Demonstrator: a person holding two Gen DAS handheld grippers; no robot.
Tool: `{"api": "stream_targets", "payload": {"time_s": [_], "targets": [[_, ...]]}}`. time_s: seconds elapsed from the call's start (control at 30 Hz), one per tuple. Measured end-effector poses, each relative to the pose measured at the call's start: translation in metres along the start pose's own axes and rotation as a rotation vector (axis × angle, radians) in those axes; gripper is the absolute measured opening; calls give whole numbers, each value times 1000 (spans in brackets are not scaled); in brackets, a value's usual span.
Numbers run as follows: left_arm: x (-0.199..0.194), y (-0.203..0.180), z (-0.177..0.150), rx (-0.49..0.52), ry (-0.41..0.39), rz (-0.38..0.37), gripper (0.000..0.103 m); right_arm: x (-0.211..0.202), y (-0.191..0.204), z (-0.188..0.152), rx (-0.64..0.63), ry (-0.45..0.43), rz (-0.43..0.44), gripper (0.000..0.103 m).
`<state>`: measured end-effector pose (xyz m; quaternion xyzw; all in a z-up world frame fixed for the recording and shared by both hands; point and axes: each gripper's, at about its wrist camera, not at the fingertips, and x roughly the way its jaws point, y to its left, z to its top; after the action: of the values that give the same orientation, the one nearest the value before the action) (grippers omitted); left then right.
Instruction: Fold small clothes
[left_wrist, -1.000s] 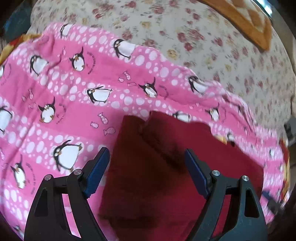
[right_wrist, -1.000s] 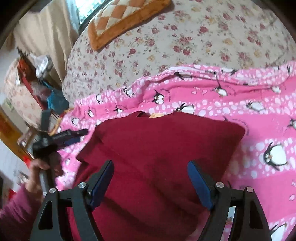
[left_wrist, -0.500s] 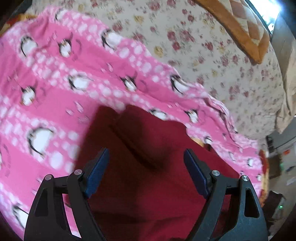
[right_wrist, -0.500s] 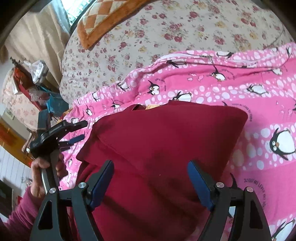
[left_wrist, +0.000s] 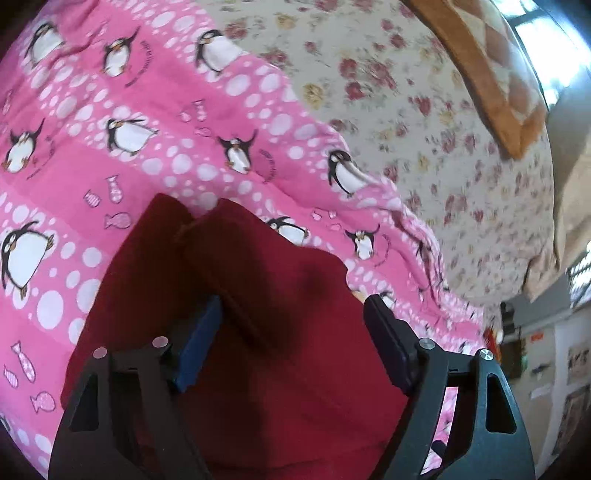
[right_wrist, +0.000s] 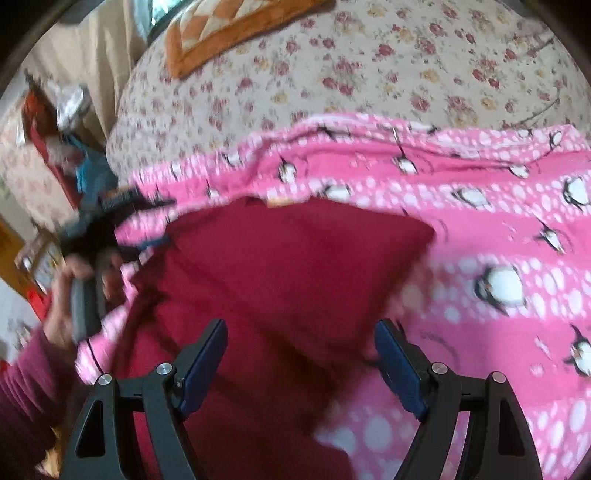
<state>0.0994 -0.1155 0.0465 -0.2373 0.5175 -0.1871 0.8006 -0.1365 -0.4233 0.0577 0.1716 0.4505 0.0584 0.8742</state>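
A dark red garment (left_wrist: 280, 317) lies partly folded on a pink penguin-print blanket (left_wrist: 155, 122). My left gripper (left_wrist: 291, 336) is open, its blue-padded jaws spread just above the garment, close over a folded edge. In the right wrist view the same garment (right_wrist: 295, 273) lies under my right gripper (right_wrist: 301, 360), which is open and empty over its near part. The left gripper shows blurred at that view's left (right_wrist: 122, 225), held by a hand at the garment's left edge.
The blanket (right_wrist: 498, 221) lies on a floral bedspread (left_wrist: 424, 110). An orange checked cushion (left_wrist: 491, 62) sits at the far side. Beyond the bed's edge there is room clutter (right_wrist: 62, 122).
My left gripper has moved in toward the garment's left edge and swung back over it. My right gripper has shifted slightly nearer the garment. Both stay open.
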Motion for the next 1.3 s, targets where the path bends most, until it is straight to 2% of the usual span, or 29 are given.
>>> {"api": "stream_targets", "payload": {"time_s": [0.07,0.2,0.23,0.3,0.37,0.43,0.47,0.53,0.6,0.67,0.73,0.83,0.93,1.03,1.17,1.2,1.23,1.3], "targets": [[10,4,-3,-20,22,10,78,3,-4,-13,-12,24,-31,80],[15,4,-3,-45,15,-11,67,5,-8,-25,-16,11,-65,80],[14,2,-2,-36,8,-20,62,3,-7,-25,-15,-2,-53,80],[14,-1,-1,-14,6,-2,28,-2,-2,-25,-37,-38,-28,80],[15,-3,-3,1,19,5,18,-1,6,-25,-78,-69,-41,80],[7,-10,-9,38,6,2,15,8,13,-26,-133,-64,-80,79],[4,-13,-10,50,0,2,13,13,17,-26,-161,-59,-107,75],[-7,-20,-14,72,-20,-17,13,22,22,-27,-216,-55,-178,52],[-17,-27,-15,81,-37,-33,10,33,21,-24,-238,-58,-255,39],[-27,-32,-17,89,-55,-47,10,40,14,-20,-202,-62,-266,28],[-37,-35,-22,101,-69,-65,9,36,8,-17,-163,-74,-250,20],[-47,-34,-38,130,-85,-73,9,13,3,-18,-137,-122,-262,17],[-34,-21,-65,134,-29,-42,9,-1,-4,-22,-118,-127,-301,17],[-17,-4,-91,131,39,0,9,6,-15,-28,-57,-79,-288,17],[-28,4,-94,119,16,-34,9,2,-29,-35,40,-47,-215,17],[-33,4,-92,113,3,-37,9,-2,-29,-36,60,-52,-193,20],[-38,4,-88,110,-11,-36,10,-6,-29,-36,79,-59,-176,38],[-44,3,-80,97,-38,-43,10,-16,-23,-37,86,-98,-197,64]]}}
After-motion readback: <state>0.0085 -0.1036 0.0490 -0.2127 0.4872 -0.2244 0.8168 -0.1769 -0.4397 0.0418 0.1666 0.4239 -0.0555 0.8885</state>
